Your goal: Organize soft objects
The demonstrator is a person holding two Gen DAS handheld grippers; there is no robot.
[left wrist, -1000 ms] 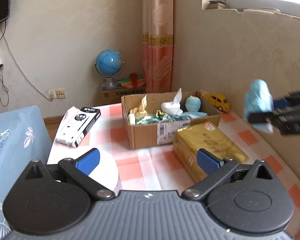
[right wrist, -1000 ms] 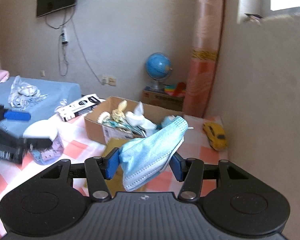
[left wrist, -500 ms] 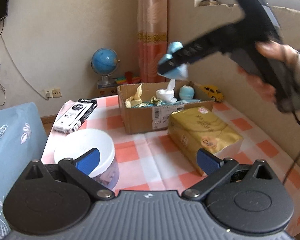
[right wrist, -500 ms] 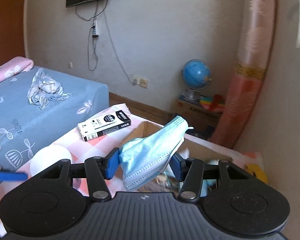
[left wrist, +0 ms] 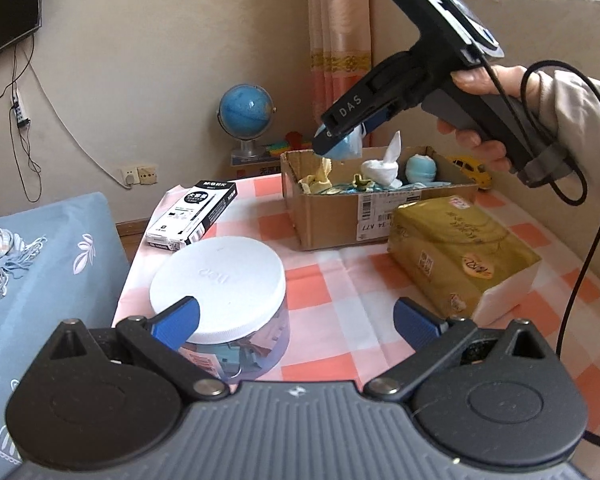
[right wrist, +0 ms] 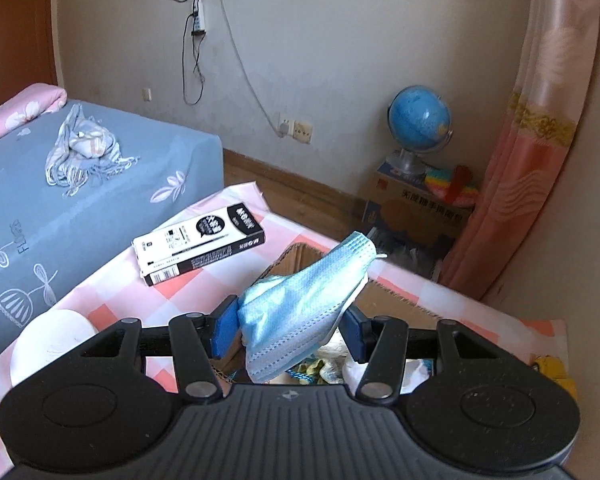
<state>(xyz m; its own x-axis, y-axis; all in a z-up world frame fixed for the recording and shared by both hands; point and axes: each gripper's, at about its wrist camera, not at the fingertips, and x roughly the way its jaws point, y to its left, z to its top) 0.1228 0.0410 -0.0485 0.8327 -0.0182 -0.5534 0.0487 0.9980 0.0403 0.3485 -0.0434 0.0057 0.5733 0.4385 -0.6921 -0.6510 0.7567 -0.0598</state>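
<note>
- On the far left of the checked table (left wrist: 332, 276), just beyond the left gripper (left wrist: 296, 316), stands a clear tub with a white lid (left wrist: 218, 280); the gripper's jaws stand wide with nothing between them, the left blue pad overlapping the lid's edge in view, and whether it touches I cannot tell.
- Behind the tub lies a black-and-white carton (left wrist: 192, 216), apart from everything else; it looks rigid, so I judge it no part of the sorting.
- Toward the middle sits the cardboard box (left wrist: 340, 220); it already holds a white tissue bundle (left wrist: 382, 170), a pale blue bundle (left wrist: 420, 168) and some yellowish cloth, so part of the task looks done.
- Over the box's left end hangs the right gripper (right wrist: 290, 330), held in a hand (left wrist: 476, 120); its jaws, which have just been easing apart, have the blue face mask (right wrist: 304, 308) between them, above the open box; the mask is not yet in, and release looks like the step in hand.
- Right of the box lies a yellow tissue pack (left wrist: 460, 252), touching the box's front corner; being soft, it may be what is left.
</note>
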